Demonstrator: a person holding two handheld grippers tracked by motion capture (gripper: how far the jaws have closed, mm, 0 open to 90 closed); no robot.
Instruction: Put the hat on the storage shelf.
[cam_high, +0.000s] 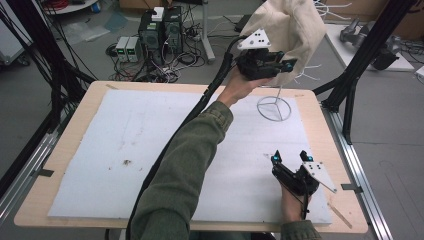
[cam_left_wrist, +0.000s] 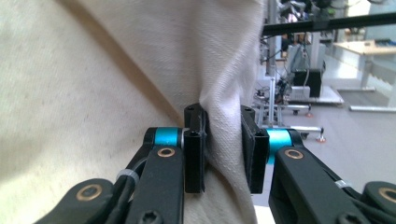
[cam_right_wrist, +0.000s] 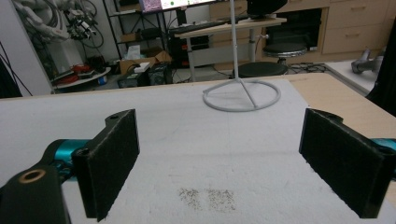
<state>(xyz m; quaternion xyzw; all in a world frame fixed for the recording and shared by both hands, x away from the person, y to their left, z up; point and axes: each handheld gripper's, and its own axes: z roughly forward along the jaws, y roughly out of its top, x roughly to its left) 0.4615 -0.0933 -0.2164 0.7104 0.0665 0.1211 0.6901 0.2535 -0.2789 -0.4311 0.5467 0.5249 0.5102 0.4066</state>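
Two grippers are at work: the left gripper (cam_high: 282, 64) at about one o'clock over the table, the right gripper (cam_high: 291, 158) at about five o'clock. There is one cream cloth (cam_high: 287, 30), draped on one white wire stand (cam_high: 274, 108) at one o'clock. One white mat (cam_high: 125, 145) covers one wooden table (cam_high: 75, 120).

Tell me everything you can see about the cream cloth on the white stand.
The cream cloth looks like coarse woven cotton, unprinted. It hangs in soft folds over the top of the white wire stand at the table's far right, hiding the stand's upper part. The left gripper pinches a vertical fold near its lower edge, pads pressed on the fabric. Nothing else touches it.
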